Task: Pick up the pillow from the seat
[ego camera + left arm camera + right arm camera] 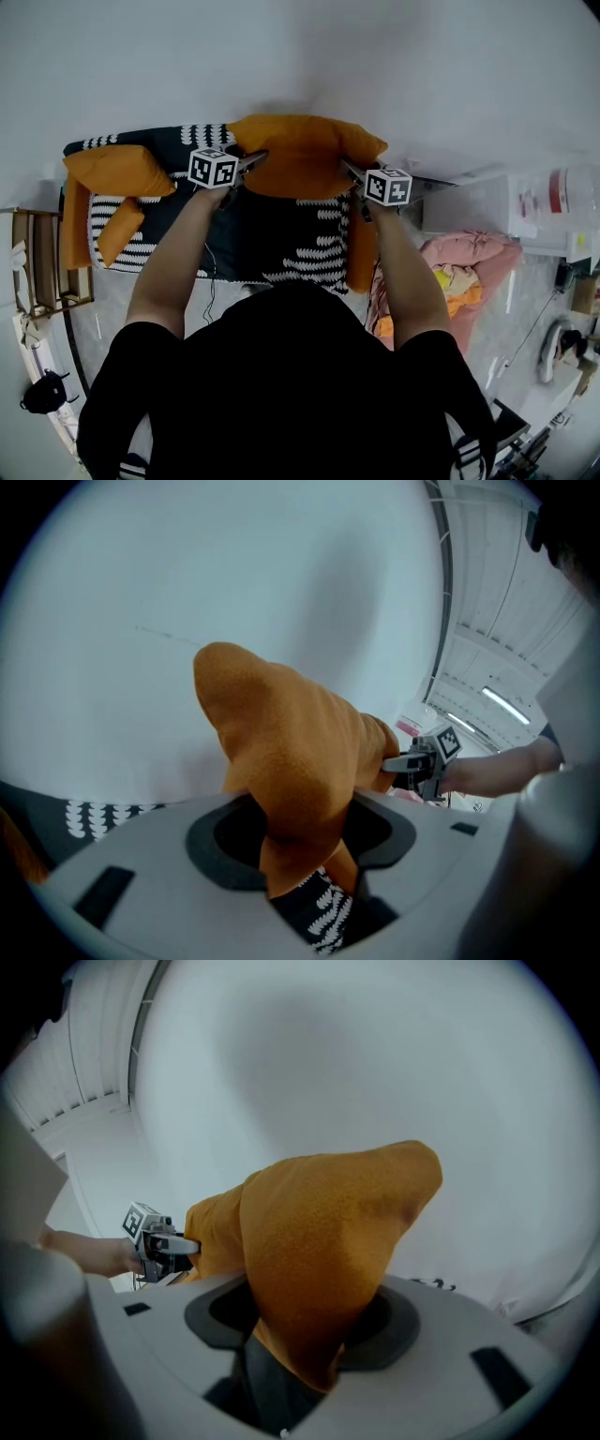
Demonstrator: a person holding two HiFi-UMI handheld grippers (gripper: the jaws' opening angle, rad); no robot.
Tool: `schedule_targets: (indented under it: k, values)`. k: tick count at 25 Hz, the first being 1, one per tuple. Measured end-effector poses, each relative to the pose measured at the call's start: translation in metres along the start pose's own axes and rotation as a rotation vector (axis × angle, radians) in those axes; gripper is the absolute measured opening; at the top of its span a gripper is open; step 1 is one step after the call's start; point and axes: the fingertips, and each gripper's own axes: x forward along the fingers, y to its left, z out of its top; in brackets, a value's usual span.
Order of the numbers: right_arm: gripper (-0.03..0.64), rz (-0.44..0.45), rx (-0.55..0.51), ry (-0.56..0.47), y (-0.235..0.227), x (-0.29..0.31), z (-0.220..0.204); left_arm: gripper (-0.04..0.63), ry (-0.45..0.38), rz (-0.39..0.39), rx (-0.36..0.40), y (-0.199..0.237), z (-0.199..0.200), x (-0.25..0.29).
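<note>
Left claw (302, 853) and right claw (298, 1337) each clench one end of the pillow (305, 155) stretched between them, seemingly raised off the seat (272, 236) beneath; pickup looks essentially complete, leaving only carrying.

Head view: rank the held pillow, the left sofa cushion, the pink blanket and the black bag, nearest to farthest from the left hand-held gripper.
1. The pillow, clamped in the left hand-held gripper.
2. The cushion, left end of the sofa.
3. The pink blanket, far right.
4. The black bag, bottom left corner.
</note>
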Motion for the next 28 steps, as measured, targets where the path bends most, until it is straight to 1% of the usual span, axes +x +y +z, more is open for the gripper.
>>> schedule_targets:
  k: [12, 18, 28]
  values:
    - [0.23, 0.003, -0.011, -0.048, 0.032, -0.038, -0.001, 0.219, -0.031, -0.016, 0.028, -0.035, 0.001, -0.041]
    - [0.232, 0.005, -0.012, -0.082, 0.05, -0.06, 0.001, 0.218, -0.049, -0.034, 0.057, -0.055, 0.006, -0.062]
    - [0.235, -0.009, -0.029, -0.121, 0.079, -0.094, -0.006, 0.215, -0.067, -0.065, 0.088, -0.08, -0.002, -0.091]
